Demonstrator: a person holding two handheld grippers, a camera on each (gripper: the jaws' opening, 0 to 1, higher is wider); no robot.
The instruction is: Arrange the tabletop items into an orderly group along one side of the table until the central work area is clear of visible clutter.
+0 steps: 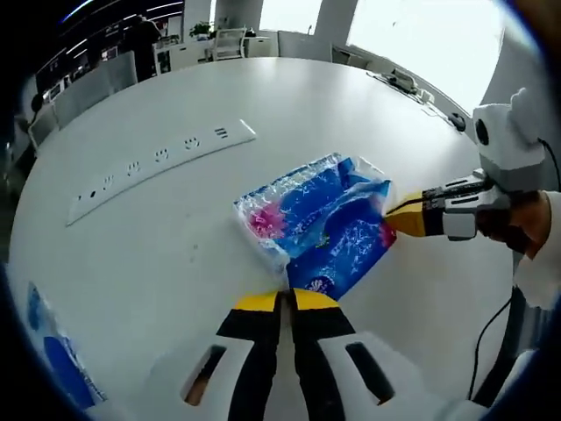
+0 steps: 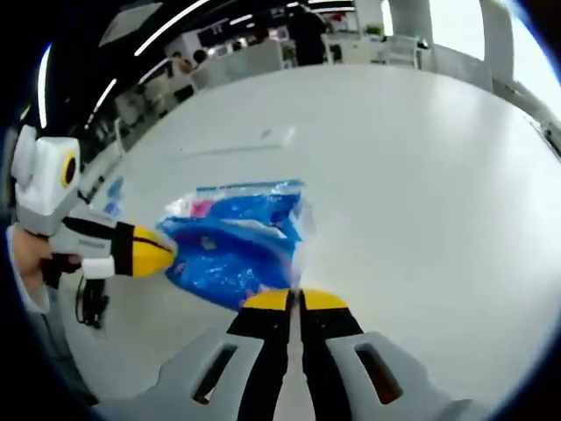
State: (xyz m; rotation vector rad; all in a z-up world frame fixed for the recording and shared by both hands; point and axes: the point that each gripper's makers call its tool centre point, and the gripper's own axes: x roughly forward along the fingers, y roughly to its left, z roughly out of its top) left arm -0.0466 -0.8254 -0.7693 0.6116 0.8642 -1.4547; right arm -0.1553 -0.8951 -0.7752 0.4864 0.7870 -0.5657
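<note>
Around my tools the surface (image 1: 351, 105) lies bare and open; only the pack (image 1: 320, 224) between them and a power strip (image 1: 162, 162) beyond it block passage.

Both views close, facing across shared tissue pack (image 1: 316, 224) (image 2: 235, 239)

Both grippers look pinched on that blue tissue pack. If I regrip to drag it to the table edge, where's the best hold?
Probably the crinkled film edges, where both already bite. The tissue pack lies flat and soft on the table, so its broad top offers nothing to pinch. Come in low, level with the tabletop: left gripper on its near edge, right gripper on the opposite end. The thin seams suit closed jaws.
</note>
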